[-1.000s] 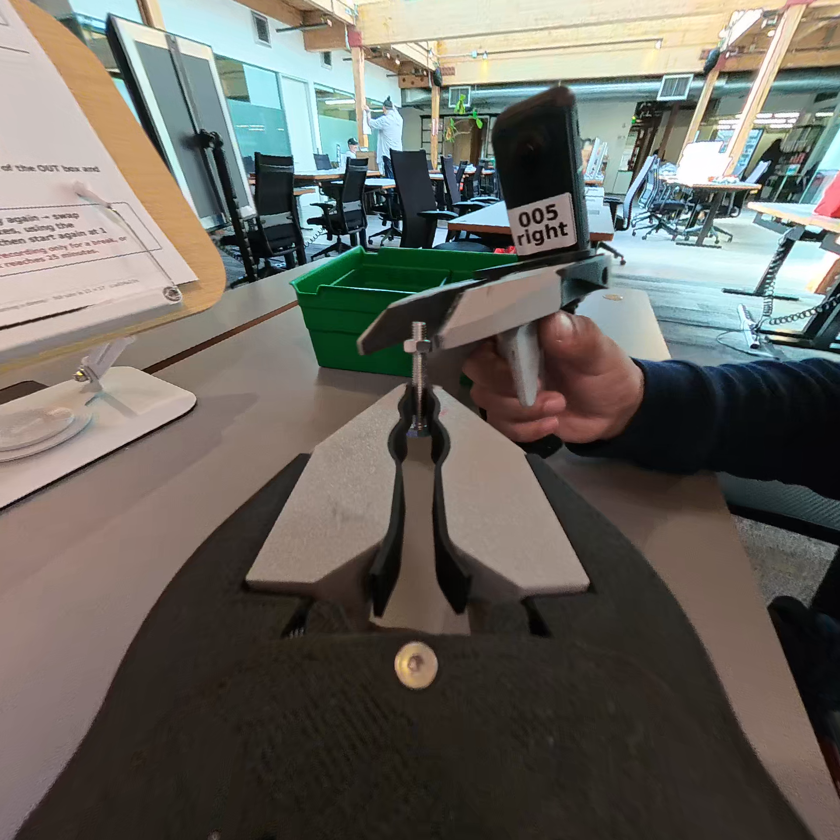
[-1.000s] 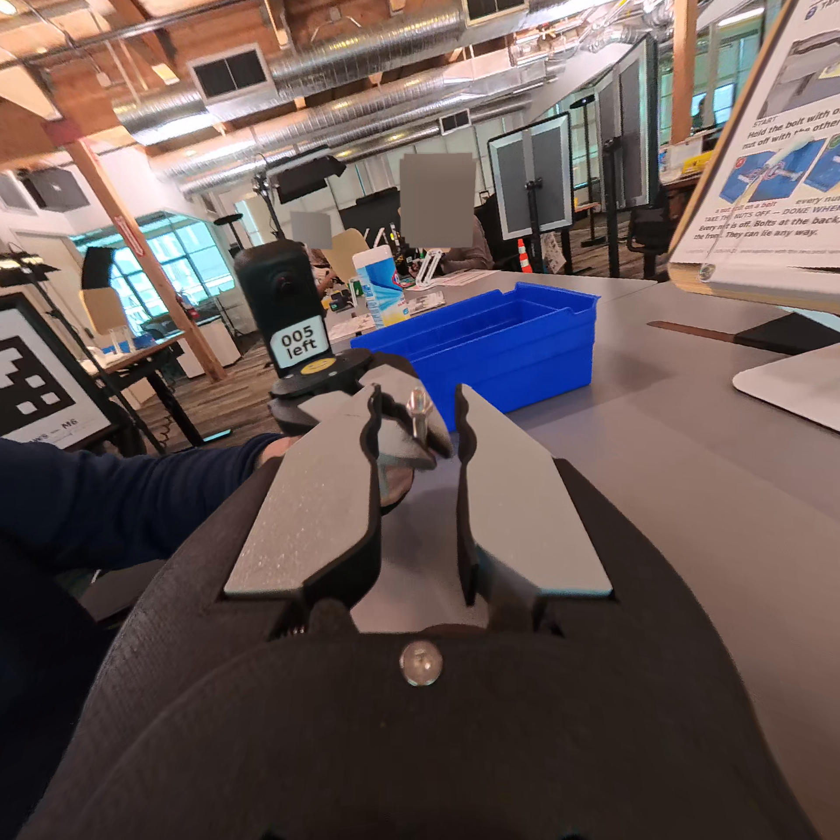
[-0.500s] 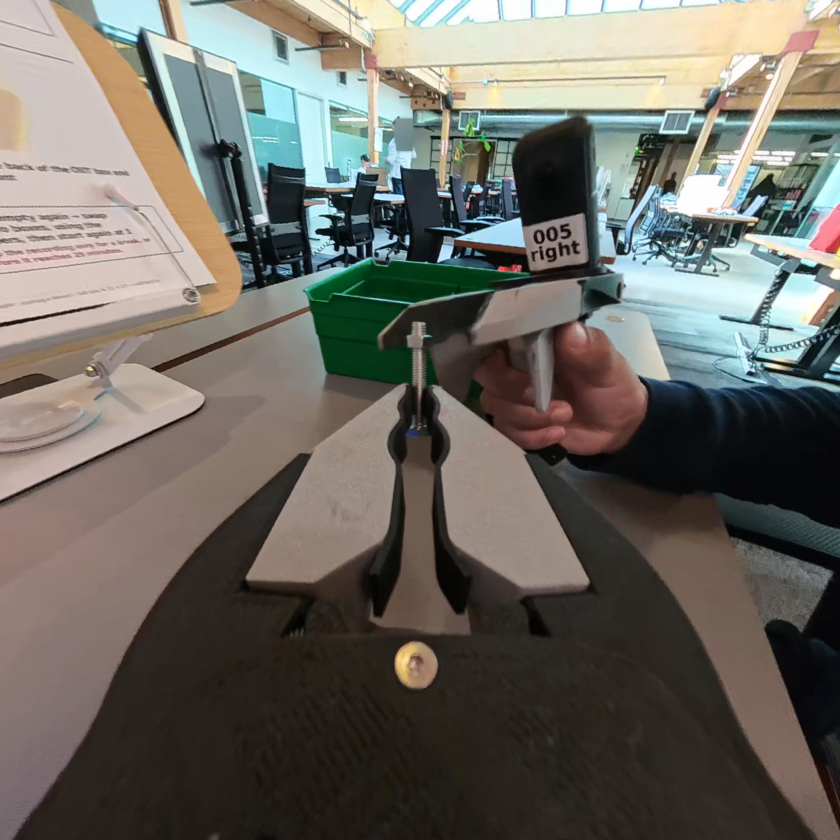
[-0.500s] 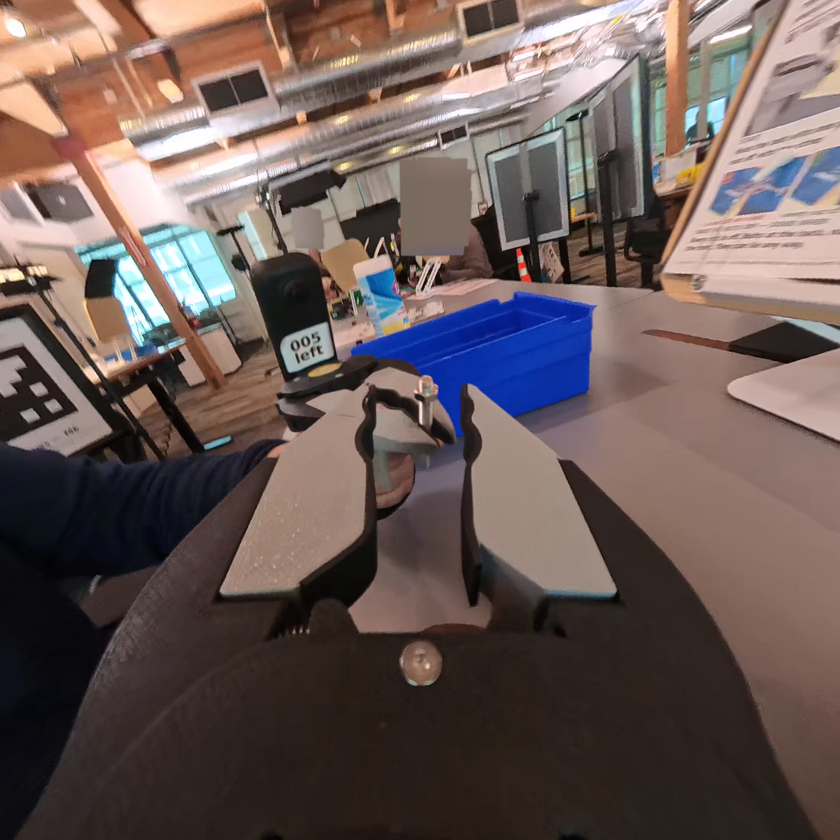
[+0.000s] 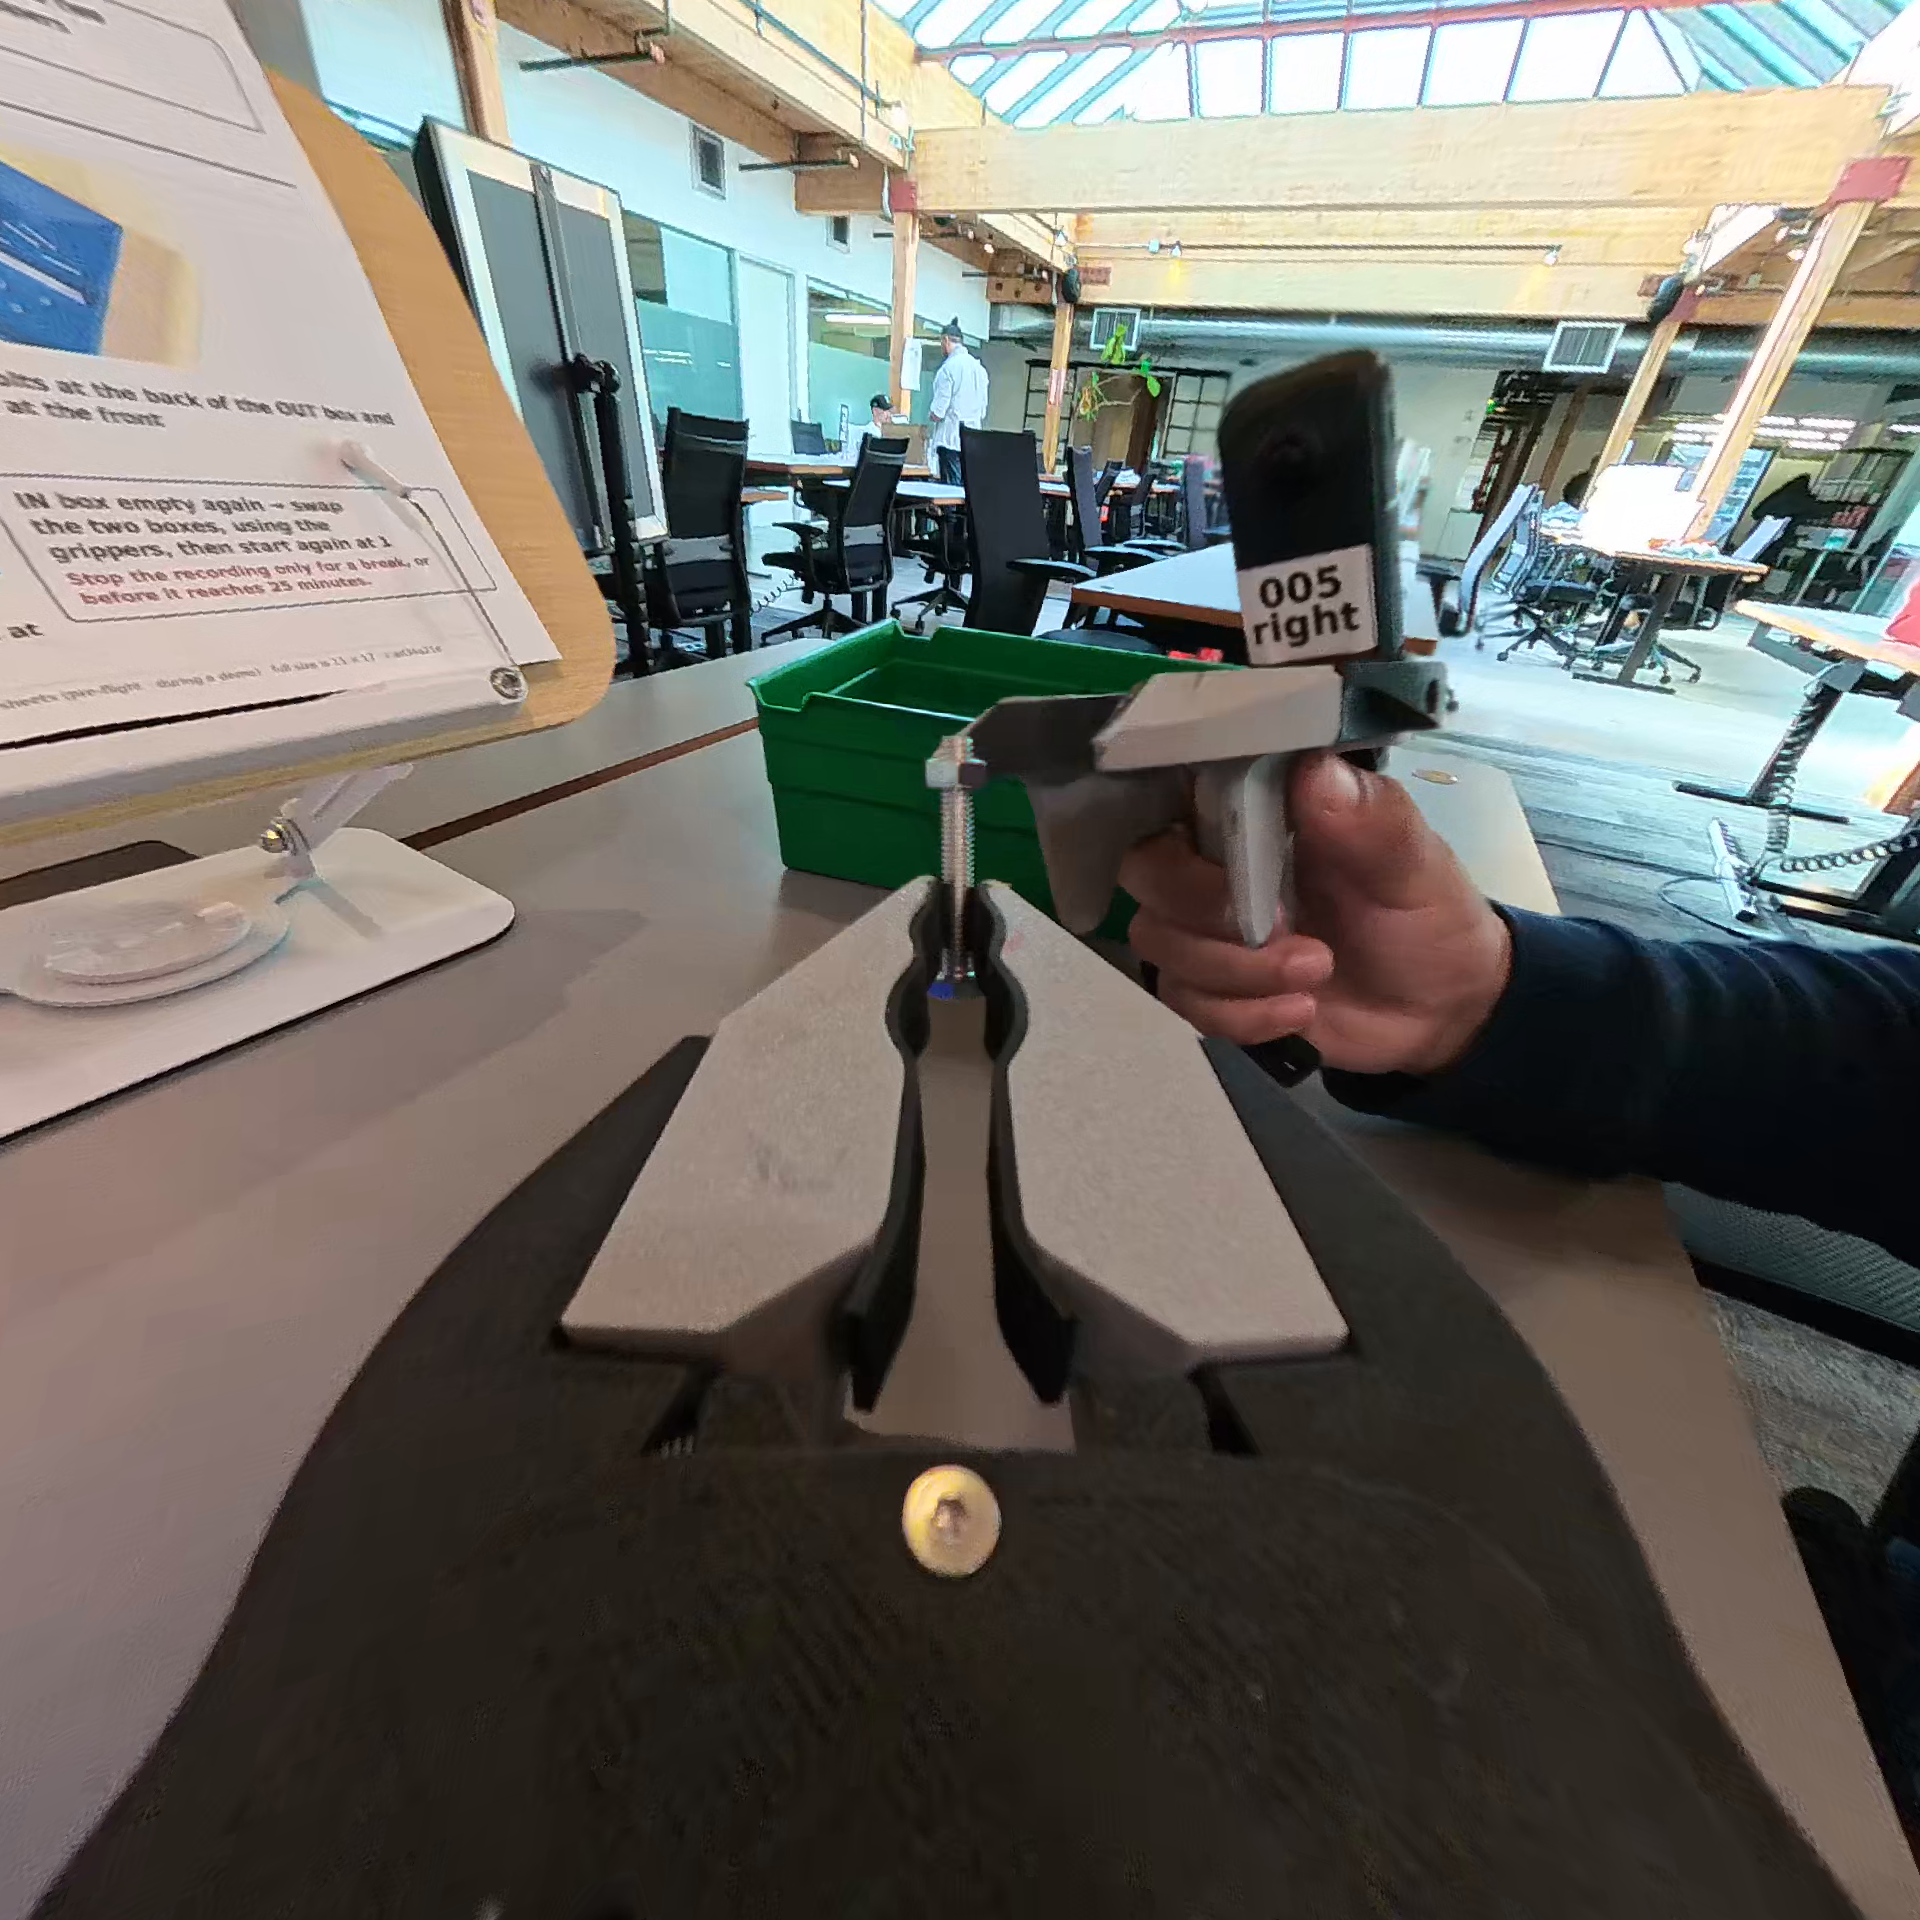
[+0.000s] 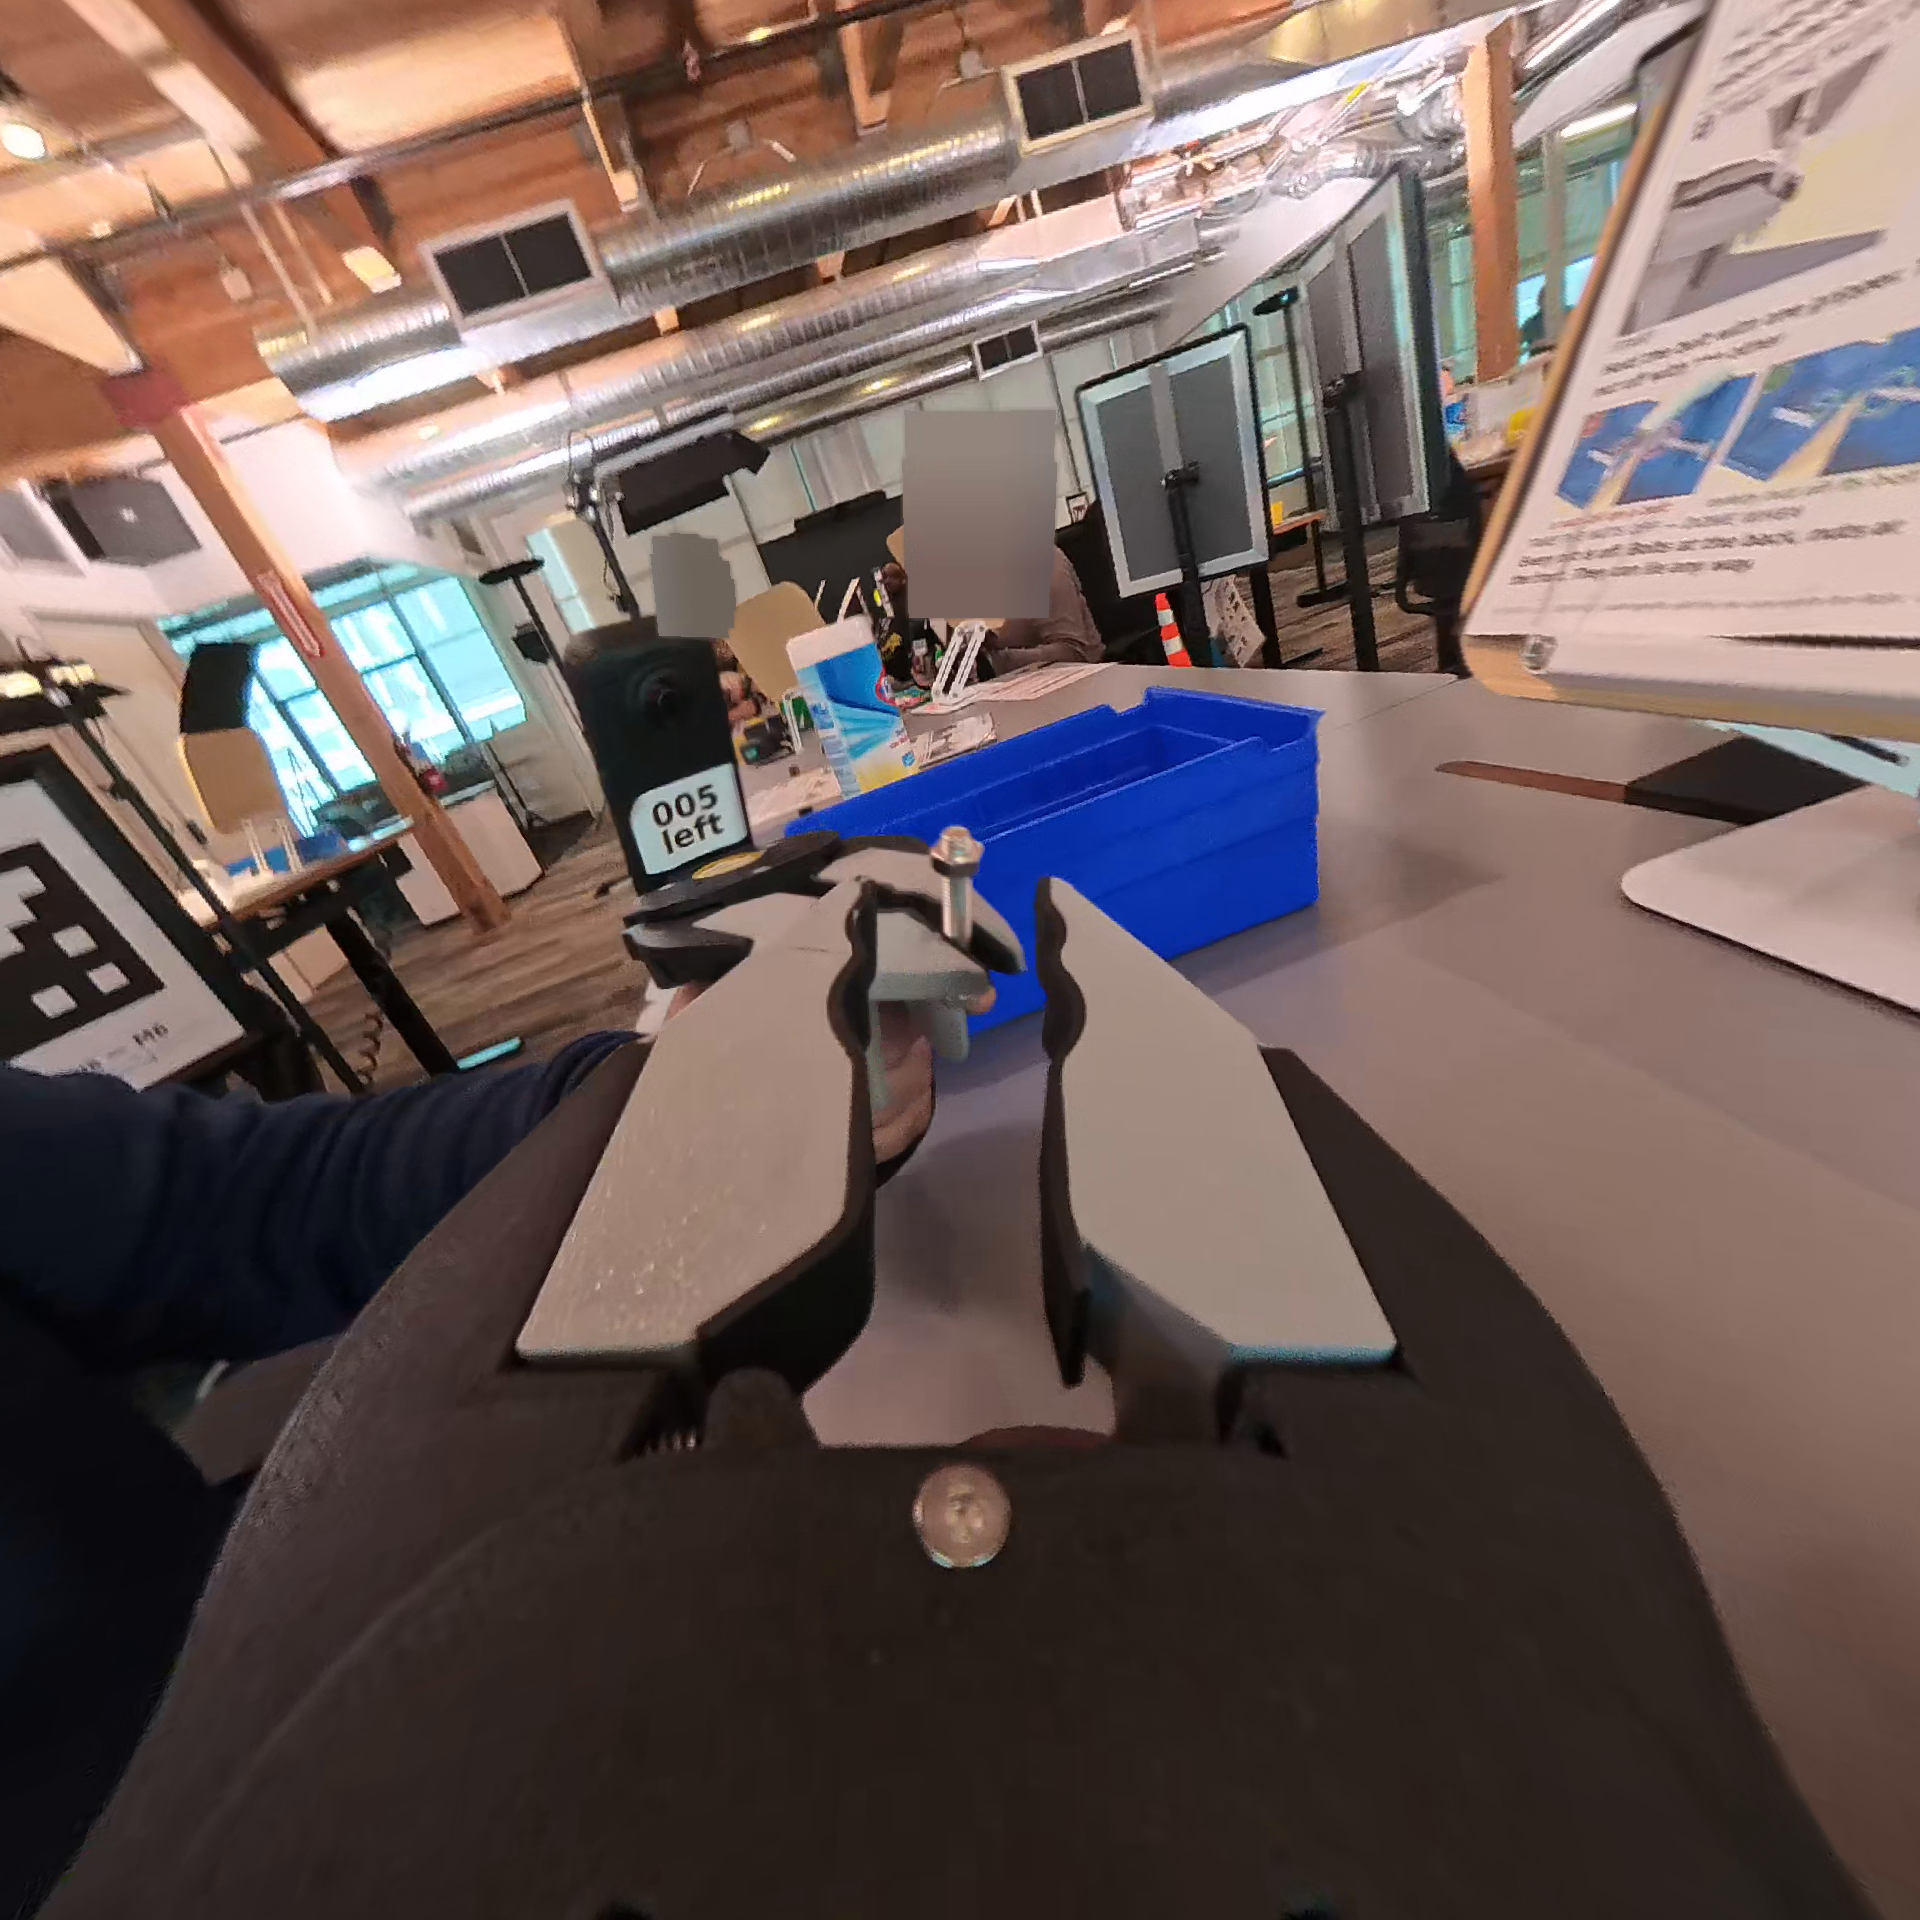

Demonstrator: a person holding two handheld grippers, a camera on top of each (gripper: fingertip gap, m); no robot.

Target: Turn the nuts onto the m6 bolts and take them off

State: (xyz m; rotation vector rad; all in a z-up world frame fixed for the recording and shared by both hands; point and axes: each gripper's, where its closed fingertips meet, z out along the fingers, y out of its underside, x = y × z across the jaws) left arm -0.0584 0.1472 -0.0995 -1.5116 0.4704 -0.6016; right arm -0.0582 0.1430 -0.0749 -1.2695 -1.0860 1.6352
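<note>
My left gripper (image 5: 956, 914) is shut on the lower end of a silver M6 bolt (image 5: 956, 852) and holds it upright above the grey table (image 5: 582, 935). A nut (image 5: 958, 771) sits at the bolt's top end. My right gripper (image 6: 954, 914) is open and empty, its jaws wide apart. In the left wrist view its fingertips (image 5: 997, 727) come in from the right, level with the nut and right beside it. In the right wrist view the bolt top and nut (image 6: 956, 850) show just beyond and above the open jaws.
A green bin (image 5: 873, 748) stands behind the bolt in the left wrist view. A blue bin (image 6: 1164, 821) stands behind it in the right wrist view. An instruction sheet on a white stand (image 5: 260, 914) is at the table's edge. A person's hand (image 5: 1340, 935) holds the right gripper.
The right gripper has drawn back to the right, from over the bolt to beside its top. The nut stands higher, at the bolt's end. The left gripper keeps its hold.
</note>
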